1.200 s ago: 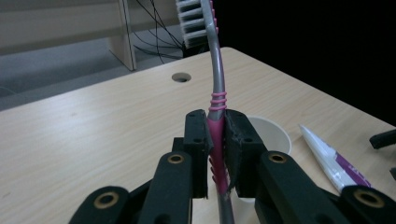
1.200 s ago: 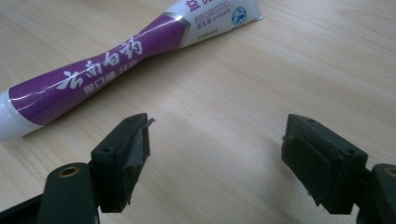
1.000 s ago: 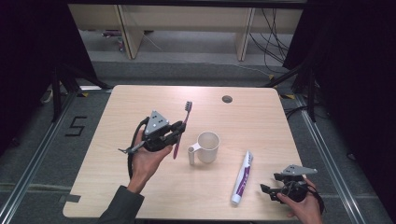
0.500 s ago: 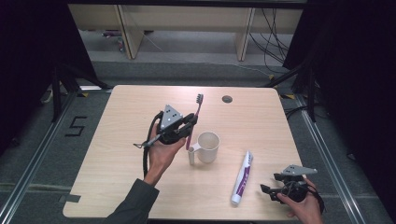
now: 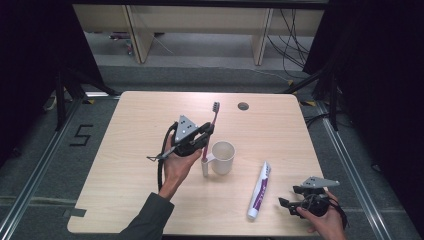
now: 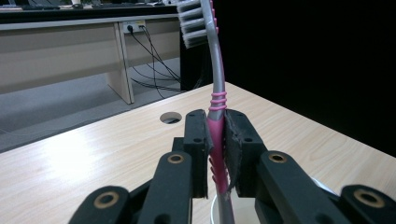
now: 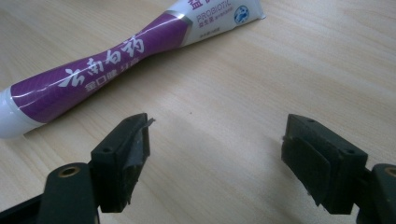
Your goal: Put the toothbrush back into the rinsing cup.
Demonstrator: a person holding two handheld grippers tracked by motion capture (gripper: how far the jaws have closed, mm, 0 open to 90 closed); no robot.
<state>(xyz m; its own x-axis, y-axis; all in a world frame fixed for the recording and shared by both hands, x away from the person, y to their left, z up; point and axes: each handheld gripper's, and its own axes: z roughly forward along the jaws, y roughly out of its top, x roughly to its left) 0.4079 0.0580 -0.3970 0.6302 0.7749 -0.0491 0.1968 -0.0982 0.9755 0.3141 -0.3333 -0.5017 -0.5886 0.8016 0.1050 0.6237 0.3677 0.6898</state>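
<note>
Toothbrush [image 5: 210,131]: pink and grey, upright with a slight tilt, bristles up and towards the far side; it stands over the near-left rim of the mug, its lower end by the mug handle
Left gripper [image 5: 202,136]: clamped on the toothbrush's pink handle, jaws nearly together, held above the middle of the tabletop [image 5: 130,150]
Right gripper [image 5: 290,202]: jaws spread wide with nothing between them, low over the near right corner
Mug [image 5: 223,157]: white, upright, middle of the tabletop, handle turned left
Toothpaste tube [image 5: 260,190]: purple and white, lying flat right of the mug, just left of the right gripper
How the toothbrush should handle: light and stiff enough to hold by one end, though the thin neck will likely flex; smooth plastic may twist between flat pads (the ribbed pink part looks like the surest place)
Where to take hold: on the thick pink handle below the neck, as now; never at the bristles
What the left gripper view adds: pads [image 6: 238,140] pressing both sides of the pink handle [image 6: 215,140], the pink ribs above them, the bristle head [image 6: 194,21] against the far room, and a white rim [image 6: 215,205] directly beneath (likely the mug's)
What the right gripper view adds: bare wood between the open pads [image 7: 135,144], and the tube's print [image 7: 107,60], cap end at the left
What the high view adds: the whole layout, and a round cable hole [image 5: 243,106] at the far edge
</note>
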